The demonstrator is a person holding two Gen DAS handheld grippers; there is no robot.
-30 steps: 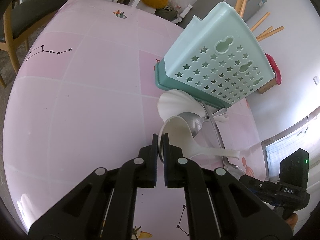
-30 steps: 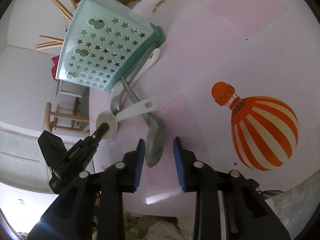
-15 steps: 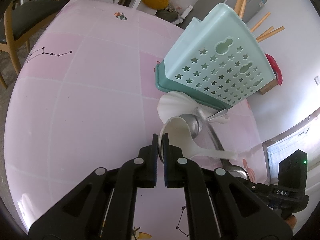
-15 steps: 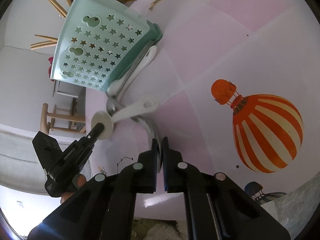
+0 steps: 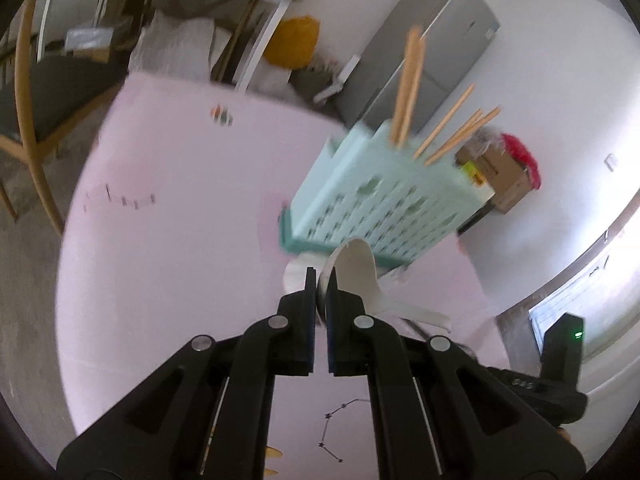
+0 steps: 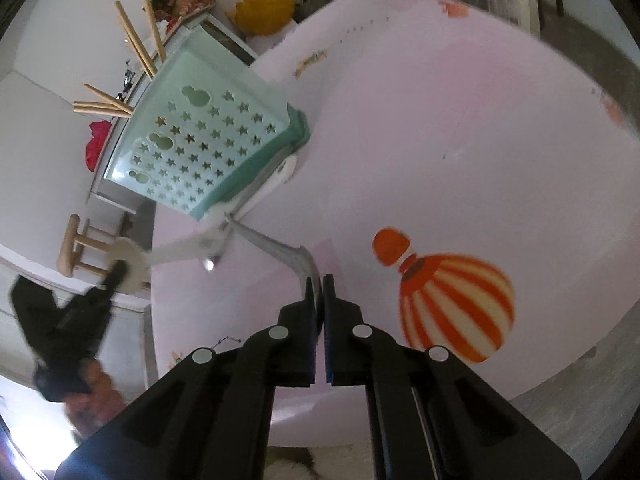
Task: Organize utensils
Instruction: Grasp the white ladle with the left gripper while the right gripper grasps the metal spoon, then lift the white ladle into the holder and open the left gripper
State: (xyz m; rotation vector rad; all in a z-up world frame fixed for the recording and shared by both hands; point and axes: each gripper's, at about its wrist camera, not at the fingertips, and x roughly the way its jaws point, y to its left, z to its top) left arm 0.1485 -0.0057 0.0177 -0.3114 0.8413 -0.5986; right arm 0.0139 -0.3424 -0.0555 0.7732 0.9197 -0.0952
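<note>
counts: one mint utensil caddy point(image 6: 202, 148) with star cutouts, standing on the pink table point(image 6: 460, 128), about five wooden chopsticks point(image 5: 408, 92) poking out of its top. two white plastic spoons: one point(image 5: 360, 276) is clamped by its bowl rim in the left gripper point(image 5: 320, 280), lifted off the table just in front of the caddy, handle trailing right; the second point(image 6: 272, 184) lies flat against the caddy base. one metal spoon point(image 6: 276, 250), bowl end pinched between the right gripper point(image 6: 319, 284) fingers, handle pointing at the caddy. both grippers closed tight on their spoons. left view is motion-blurred. orange balloon print point(image 6: 452, 300) sits right of the right gripper
</note>
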